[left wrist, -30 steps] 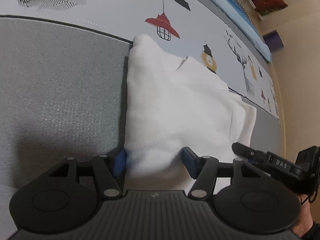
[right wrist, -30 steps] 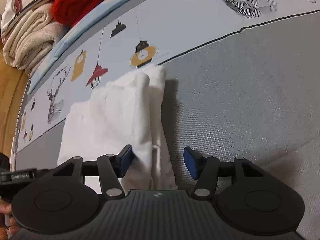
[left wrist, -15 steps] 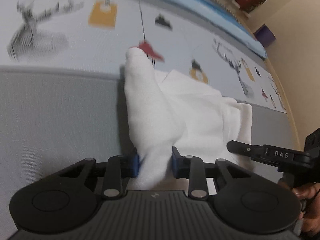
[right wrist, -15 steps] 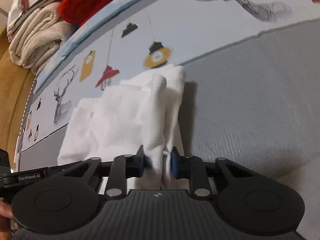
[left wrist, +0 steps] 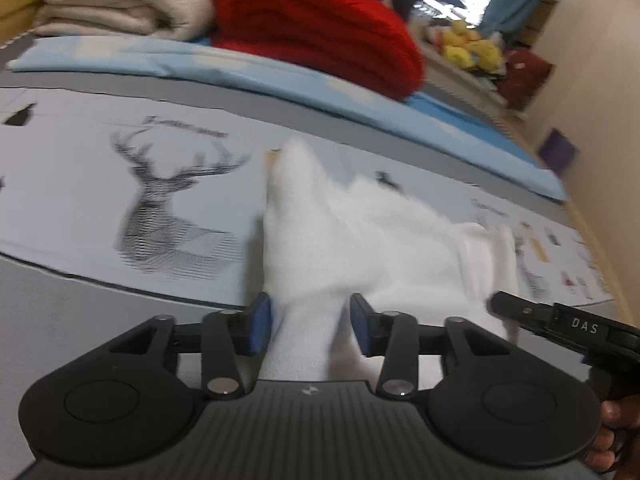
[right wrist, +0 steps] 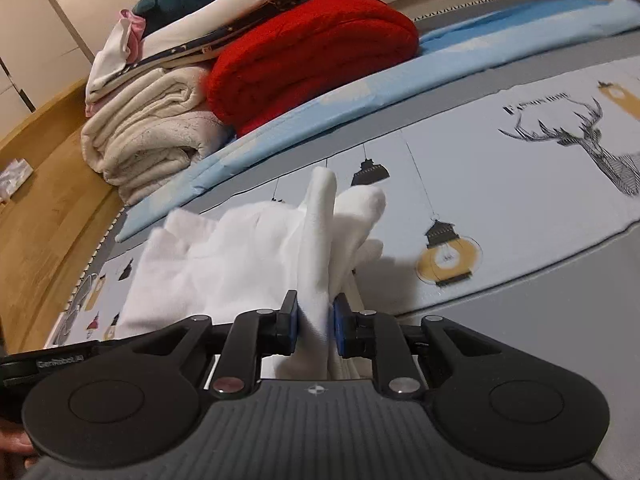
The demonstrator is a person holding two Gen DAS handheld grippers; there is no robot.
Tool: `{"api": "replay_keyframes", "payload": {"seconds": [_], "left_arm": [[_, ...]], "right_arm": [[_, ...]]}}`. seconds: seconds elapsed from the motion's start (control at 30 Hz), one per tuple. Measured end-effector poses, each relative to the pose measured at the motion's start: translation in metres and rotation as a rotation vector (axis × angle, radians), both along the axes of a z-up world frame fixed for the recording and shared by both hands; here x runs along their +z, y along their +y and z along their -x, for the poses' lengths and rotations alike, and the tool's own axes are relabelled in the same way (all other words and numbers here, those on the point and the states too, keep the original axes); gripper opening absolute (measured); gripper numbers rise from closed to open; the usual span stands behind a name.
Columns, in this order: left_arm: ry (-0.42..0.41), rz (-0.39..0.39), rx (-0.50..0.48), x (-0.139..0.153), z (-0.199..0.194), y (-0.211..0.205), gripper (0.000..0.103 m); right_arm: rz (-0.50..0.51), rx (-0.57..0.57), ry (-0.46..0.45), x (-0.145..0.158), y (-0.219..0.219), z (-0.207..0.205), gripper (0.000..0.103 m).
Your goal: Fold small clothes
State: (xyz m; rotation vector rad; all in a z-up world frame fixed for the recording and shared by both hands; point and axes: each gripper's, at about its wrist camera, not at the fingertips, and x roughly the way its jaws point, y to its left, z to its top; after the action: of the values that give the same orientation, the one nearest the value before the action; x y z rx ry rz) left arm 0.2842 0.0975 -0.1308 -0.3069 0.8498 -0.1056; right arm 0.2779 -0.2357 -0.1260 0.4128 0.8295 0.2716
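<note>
A home bedroom is showing here: a printed bedsheet (right wrist: pixel 520 168) with deer and hanging lamps is lying over a bed, with a blue quilt (right wrist: pixel 360 92) running along its far side. A folded red blanket (right wrist: pixel 304 52) and cream blankets (right wrist: pixel 148 136) are sitting stacked on it, and yellow stuffed toys (left wrist: pixel 468 50) are resting on a shelf by the beige wall.
</note>
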Motion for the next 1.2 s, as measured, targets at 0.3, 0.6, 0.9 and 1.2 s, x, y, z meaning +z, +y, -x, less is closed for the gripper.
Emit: {"api": "replay_keyframes", "payload": {"seconds": [0.3,0.6,0.9,1.2], "left_arm": [[0.255,0.065,-0.043,-0.037,-0.004,0.019,0.060],[0.268,0.022,-0.044,-0.044,0.002,0.007,0.060],[0.263,0.011,-0.052,-0.042,0.004,0.007,0.060],[0.358,-0.042,-0.060,-0.060,0.006,0.008,0.059]], "right_arm": [[-0.026,0.003,0.133,-0.016,-0.005,-0.008,0.058],[0.059,0.089,0.207,-0.030,0.008,0.003,0.016],[0.104,0.090,0.182,-0.030,0.011,0.008,0.013],[0.282,0.201,0.132,-0.022,0.029,0.022,0.035]]}}
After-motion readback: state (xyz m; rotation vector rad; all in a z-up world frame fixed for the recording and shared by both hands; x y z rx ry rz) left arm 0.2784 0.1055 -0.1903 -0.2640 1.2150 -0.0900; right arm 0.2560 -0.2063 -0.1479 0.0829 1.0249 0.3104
